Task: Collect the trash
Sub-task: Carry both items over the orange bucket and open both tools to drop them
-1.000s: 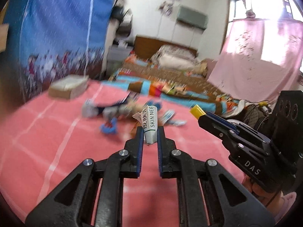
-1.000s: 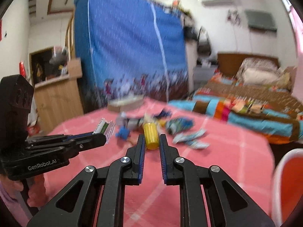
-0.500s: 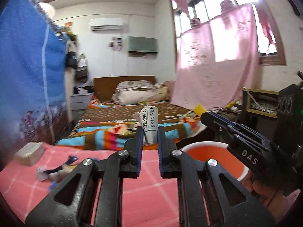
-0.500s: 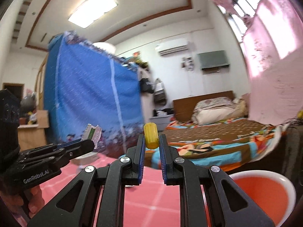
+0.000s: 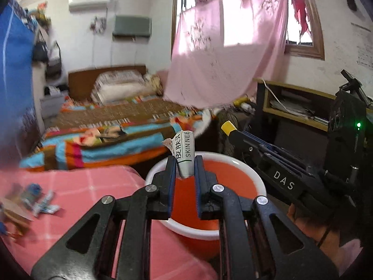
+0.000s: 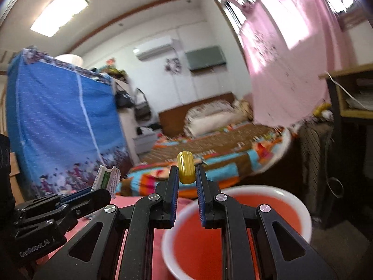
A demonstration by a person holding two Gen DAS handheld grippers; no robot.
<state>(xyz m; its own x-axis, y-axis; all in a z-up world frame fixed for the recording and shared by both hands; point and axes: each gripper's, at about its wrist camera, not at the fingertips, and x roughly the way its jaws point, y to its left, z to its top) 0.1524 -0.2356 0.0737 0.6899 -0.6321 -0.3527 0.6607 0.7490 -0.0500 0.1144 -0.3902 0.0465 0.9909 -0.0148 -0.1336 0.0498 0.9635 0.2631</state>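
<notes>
Left gripper (image 5: 185, 163): jaws nearly closed, pinching a crumpled white sachet (image 5: 185, 155) printed "SKIN NEE", held upright at the fingertips, above the near part of the red basin (image 5: 257, 182).

Right gripper (image 6: 187, 172): jaws nearly closed on a small yellow cap (image 6: 185, 170), ribbed, upright at the fingertips, above the far-left rim of the basin.

Basin: red with a white rim, beside the edge of the table with the pink checked cloth (image 5: 88, 186).

More scraps (image 5: 38, 199) lie on the cloth at the far left of the left wrist view, blurred.

Beyond: bed with striped blanket (image 5: 109, 135), pink curtain (image 5: 221, 53).
</notes>
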